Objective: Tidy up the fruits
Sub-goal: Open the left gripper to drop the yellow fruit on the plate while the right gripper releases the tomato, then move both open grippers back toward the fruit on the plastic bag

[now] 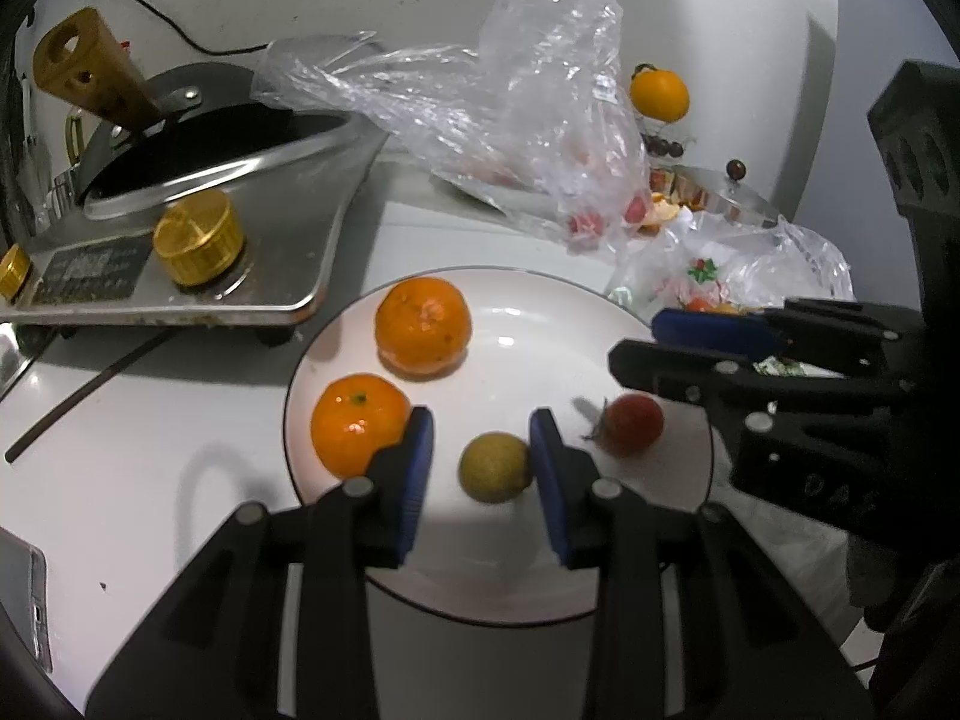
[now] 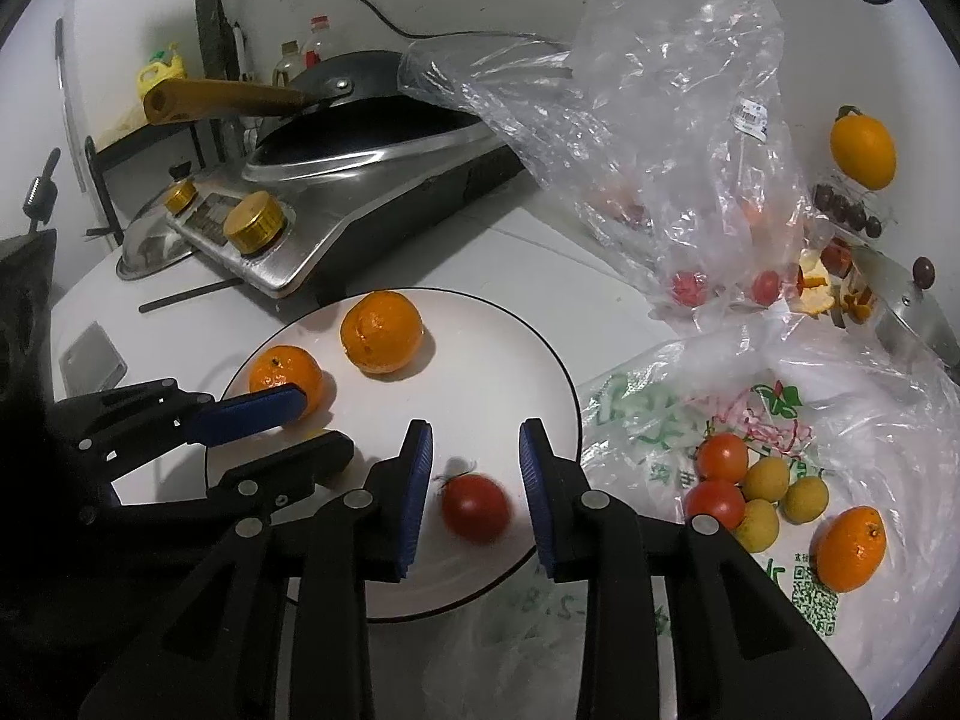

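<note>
A white plate (image 1: 540,348) (image 2: 480,360) carries two oranges (image 1: 423,324) (image 1: 359,423), a small yellow-green fruit (image 1: 495,468) and a red tomato (image 1: 633,423) (image 2: 476,507). My left gripper (image 1: 482,465) is open low over the plate. The yellow-green fruit lies between its blue pads, against the right one, with a gap on the left. My right gripper (image 2: 476,468) is open too. The tomato, slightly blurred, lies on the plate between its pads and touches neither. Each gripper shows in the other's view: the right (image 1: 636,339), the left (image 2: 327,423).
A gas stove (image 1: 180,294) with a wok (image 2: 372,120) stands behind the plate on the left. A crumpled clear bag (image 1: 510,120) lies behind it. To the right, a printed bag (image 2: 780,408) holds tomatoes, small yellow fruits and an orange (image 2: 852,549). A chopstick (image 1: 90,396) lies left.
</note>
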`<state>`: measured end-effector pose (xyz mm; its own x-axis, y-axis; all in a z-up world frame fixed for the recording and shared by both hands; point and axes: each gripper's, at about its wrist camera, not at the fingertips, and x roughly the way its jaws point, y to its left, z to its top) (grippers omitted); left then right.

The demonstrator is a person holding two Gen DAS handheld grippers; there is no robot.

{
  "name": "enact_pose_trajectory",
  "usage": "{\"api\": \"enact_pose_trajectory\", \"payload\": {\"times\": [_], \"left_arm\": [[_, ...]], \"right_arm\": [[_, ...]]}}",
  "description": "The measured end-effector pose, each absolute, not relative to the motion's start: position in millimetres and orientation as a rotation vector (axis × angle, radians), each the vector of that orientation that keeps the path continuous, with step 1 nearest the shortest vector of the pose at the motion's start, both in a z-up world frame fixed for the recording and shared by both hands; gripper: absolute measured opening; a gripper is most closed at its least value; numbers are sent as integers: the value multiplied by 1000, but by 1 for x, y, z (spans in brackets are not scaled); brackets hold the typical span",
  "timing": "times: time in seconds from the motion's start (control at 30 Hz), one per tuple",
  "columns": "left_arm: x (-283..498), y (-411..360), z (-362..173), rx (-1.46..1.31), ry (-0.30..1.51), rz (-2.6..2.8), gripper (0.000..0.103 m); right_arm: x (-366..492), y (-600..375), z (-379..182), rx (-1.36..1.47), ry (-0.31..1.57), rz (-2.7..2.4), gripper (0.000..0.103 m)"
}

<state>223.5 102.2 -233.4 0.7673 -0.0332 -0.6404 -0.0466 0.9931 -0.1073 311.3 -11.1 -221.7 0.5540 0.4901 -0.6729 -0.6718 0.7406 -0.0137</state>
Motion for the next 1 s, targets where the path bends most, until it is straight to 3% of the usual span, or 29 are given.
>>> {"api": "enact_pose_trajectory", "payload": {"times": [0.6,0.67,0.7,1.0], "left_arm": [[214,93,-224,-77,680,28,36],[211,91,-222,-77,675,29,49],[210,92,-221,-79,669,29,63],[201,79,-209,-63,643,24,65]], "right_arm": [[296,-30,-208,-270,670,685,32],[294,-33,-207,-269,665,683,32],[293,-34,-206,-269,663,683,32],[284,-51,-198,-250,644,664,32]]}}
